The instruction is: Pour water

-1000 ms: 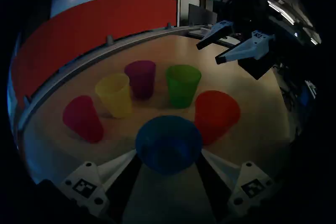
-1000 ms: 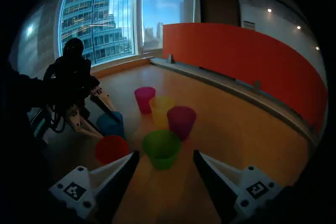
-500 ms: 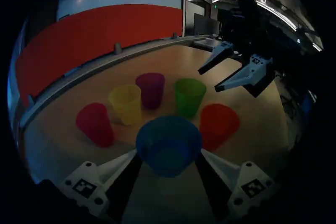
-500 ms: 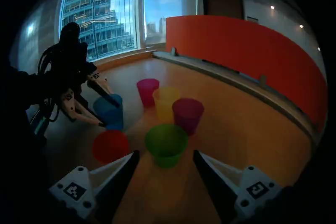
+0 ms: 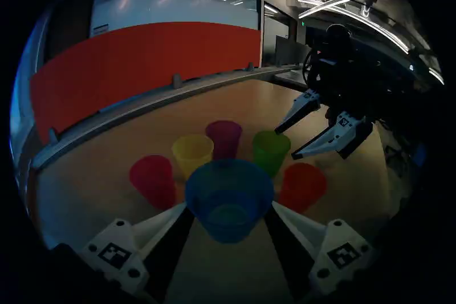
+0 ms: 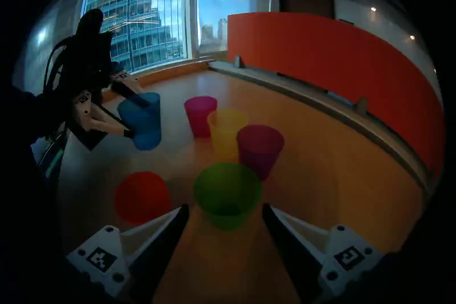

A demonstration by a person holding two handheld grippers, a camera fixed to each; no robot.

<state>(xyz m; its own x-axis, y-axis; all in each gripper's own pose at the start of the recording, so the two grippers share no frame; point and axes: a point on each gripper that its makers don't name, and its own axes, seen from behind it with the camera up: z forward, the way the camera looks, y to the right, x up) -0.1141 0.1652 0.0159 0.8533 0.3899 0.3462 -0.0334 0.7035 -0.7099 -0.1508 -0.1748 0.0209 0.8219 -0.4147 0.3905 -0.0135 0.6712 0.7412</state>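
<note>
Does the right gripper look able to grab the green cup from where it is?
Probably yes. The right gripper is open, and the green cup stands just ahead, in line with its gap. The red cup and purple cup stand apart from it. The left gripper holds the blue cup aside.

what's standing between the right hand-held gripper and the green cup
Nothing visible. The green cup sits directly ahead of the right hand-held gripper, whose jaws are open. The red cup stands off to one side, the purple cup behind the green one.
</note>
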